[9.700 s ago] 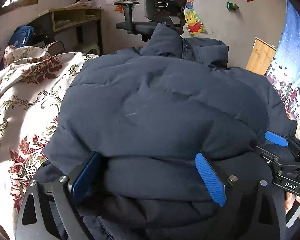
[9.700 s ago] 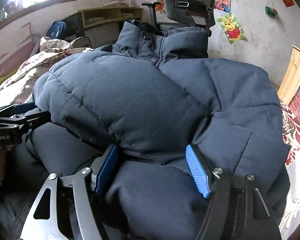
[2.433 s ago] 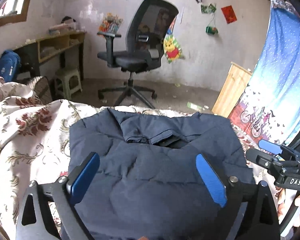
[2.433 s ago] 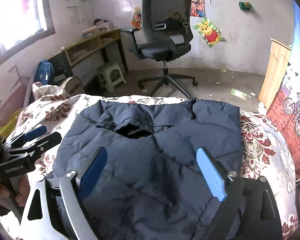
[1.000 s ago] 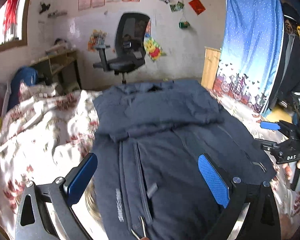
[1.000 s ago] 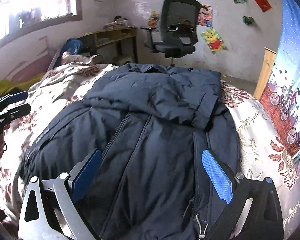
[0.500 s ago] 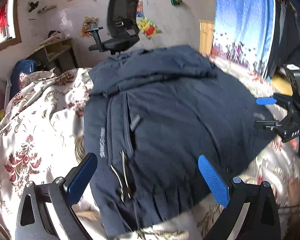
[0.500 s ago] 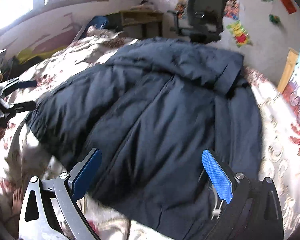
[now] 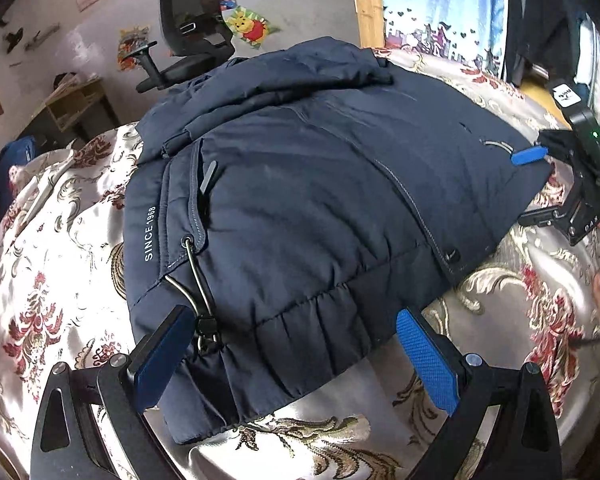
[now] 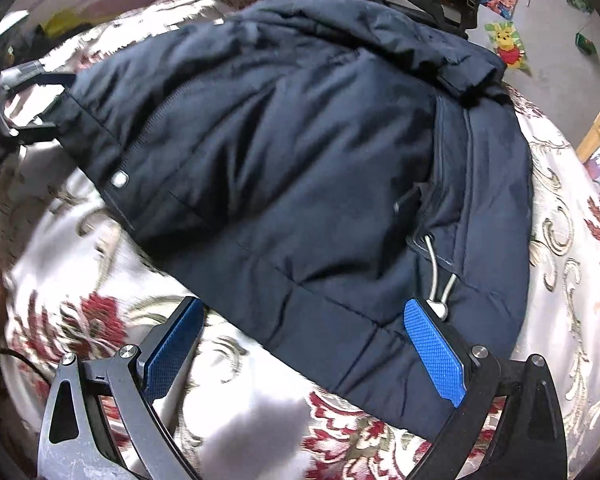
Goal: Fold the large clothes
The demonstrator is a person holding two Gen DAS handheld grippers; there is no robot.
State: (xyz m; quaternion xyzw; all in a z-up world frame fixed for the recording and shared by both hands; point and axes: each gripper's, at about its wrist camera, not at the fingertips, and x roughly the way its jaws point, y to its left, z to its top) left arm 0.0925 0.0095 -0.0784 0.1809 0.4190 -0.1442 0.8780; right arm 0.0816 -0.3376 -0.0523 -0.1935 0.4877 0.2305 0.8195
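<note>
On a cream floral bedspread (image 9: 52, 264), a padded navy jacket (image 9: 300, 208); left gripper (image 9: 292, 356) and right gripper (image 10: 300, 344) spread wide, gripping nothing.

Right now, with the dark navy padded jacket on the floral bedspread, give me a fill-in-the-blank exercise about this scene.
1. The dark navy padded jacket lies on a floral bedspread patterned in cream, gold and ____.
2. The white lettering printed on the jacket reads SINCE ____.
3. Both the left gripper and the right gripper have their jaws ____.
4. The black office chair stands in front of a Winnie the ____ poster.

Missing words: red; 1968; open; Pooh
</note>
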